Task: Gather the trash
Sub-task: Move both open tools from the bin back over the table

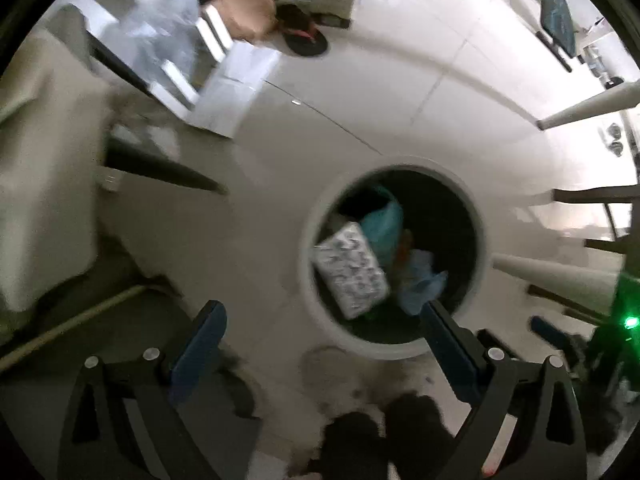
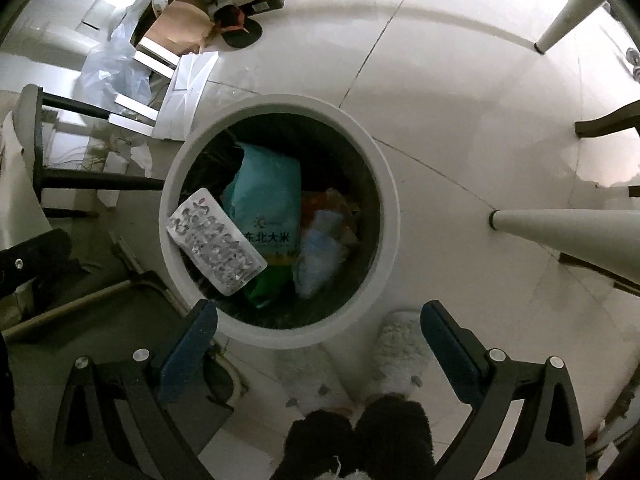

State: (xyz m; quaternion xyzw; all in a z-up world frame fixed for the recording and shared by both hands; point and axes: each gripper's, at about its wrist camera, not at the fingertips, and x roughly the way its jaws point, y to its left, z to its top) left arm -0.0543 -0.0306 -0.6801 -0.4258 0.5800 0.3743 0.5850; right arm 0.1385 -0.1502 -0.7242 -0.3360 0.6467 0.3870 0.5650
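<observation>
A round white trash bin [image 2: 390, 208] stands on the floor below both grippers; it also shows in the left wrist view [image 1: 482, 240]. Inside lie a silver blister pack [image 2: 216, 242] [image 1: 352, 270], a teal rice bag [image 2: 268, 196] [image 1: 384, 224], a pale blue plastic bag [image 2: 320, 256] [image 1: 420, 280] and orange wrapping [image 2: 320, 200]. My right gripper [image 2: 318, 318] is open and empty above the bin's near rim. My left gripper [image 1: 322, 320] is open and empty, left of and above the bin.
Fluffy white slippers [image 2: 400, 352] stand just before the bin. White table legs [image 2: 568, 232] and dark chair legs [image 2: 608, 124] are to the right. A dark chair frame [image 2: 92, 180], a clear plastic bag [image 2: 108, 68], a cardboard box [image 2: 180, 28] and white panels [image 2: 188, 92] lie left and behind.
</observation>
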